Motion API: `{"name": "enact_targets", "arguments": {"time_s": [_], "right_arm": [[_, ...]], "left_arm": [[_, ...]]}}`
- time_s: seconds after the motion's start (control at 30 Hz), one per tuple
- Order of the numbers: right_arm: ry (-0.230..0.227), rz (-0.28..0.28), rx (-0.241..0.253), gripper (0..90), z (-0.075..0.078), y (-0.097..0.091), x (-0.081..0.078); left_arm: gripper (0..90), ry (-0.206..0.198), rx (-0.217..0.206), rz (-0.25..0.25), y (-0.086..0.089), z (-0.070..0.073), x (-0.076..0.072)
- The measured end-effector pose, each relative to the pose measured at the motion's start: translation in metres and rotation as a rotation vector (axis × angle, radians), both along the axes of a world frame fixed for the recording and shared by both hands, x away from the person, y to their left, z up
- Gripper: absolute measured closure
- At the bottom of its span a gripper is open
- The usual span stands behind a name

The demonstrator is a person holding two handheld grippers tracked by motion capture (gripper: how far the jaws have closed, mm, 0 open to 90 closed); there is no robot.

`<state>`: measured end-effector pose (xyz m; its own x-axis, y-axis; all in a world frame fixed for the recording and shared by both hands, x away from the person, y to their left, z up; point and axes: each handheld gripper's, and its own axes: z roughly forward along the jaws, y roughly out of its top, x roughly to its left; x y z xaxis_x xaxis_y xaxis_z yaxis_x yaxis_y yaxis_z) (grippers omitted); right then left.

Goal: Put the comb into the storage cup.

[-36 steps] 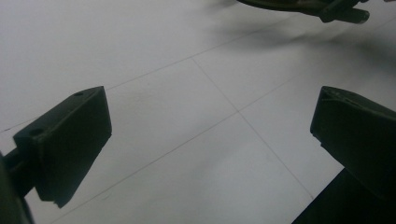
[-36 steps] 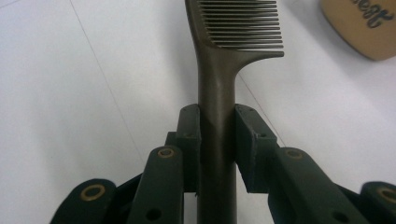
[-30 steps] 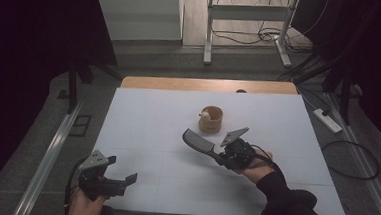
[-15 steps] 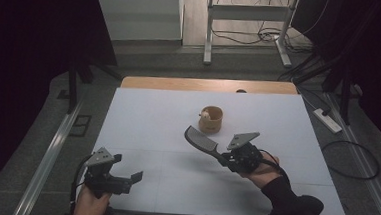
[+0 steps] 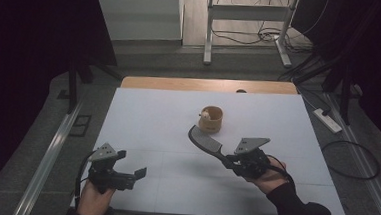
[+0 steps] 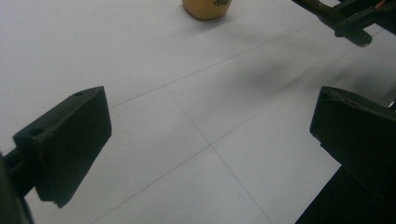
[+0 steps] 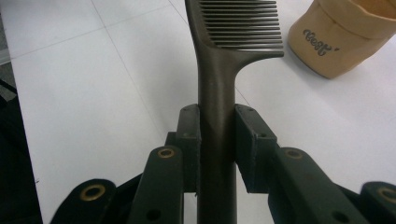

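My right gripper (image 5: 231,162) is shut on the handle of a dark comb (image 5: 204,142). In the right gripper view both pads press the comb's handle (image 7: 215,126), and its teeth (image 7: 243,28) point away from me toward a tan paper cup (image 7: 343,37). That cup (image 5: 211,119) stands near the middle of the white table (image 5: 148,115), with a small pale thing inside it. My left gripper (image 5: 136,177) hovers at the front left, jaws wide apart with nothing between them. In the left gripper view (image 6: 210,140) the cup (image 6: 207,7) sits far ahead.
The table's wooden far edge (image 5: 210,84) borders a floor with cables and a metal frame (image 5: 244,20). A power strip (image 5: 328,121) lies on the floor at the right. A rail (image 5: 50,154) runs along the left side.
My right hand has carried the comb a little to the right and slightly up. The left gripper has barely shifted.
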<state>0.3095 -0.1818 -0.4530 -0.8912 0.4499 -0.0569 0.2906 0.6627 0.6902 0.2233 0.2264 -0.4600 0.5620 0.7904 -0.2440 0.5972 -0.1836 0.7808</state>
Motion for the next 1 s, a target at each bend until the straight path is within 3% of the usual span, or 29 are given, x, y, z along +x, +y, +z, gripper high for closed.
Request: {"name": "enact_targets", "arguments": {"time_s": [0.37, 0.63, 1.0], "right_arm": [[-0.044, -0.002, 0.035, 72.6, 0.007, -0.007, -0.008], [-0.059, -0.008, 0.048, 72.5, 0.01, -0.014, -0.013], [-0.067, -0.017, 0.073, 72.6, 0.013, -0.019, -0.018]], "left_arm": [[0.0, 0.015, -0.055, -0.03, -0.005, 0.007, 0.018], [0.0, 0.034, -0.064, -0.085, -0.013, 0.008, 0.03], [0.0, 0.026, -0.078, -0.141, -0.027, 0.016, 0.048]]}}
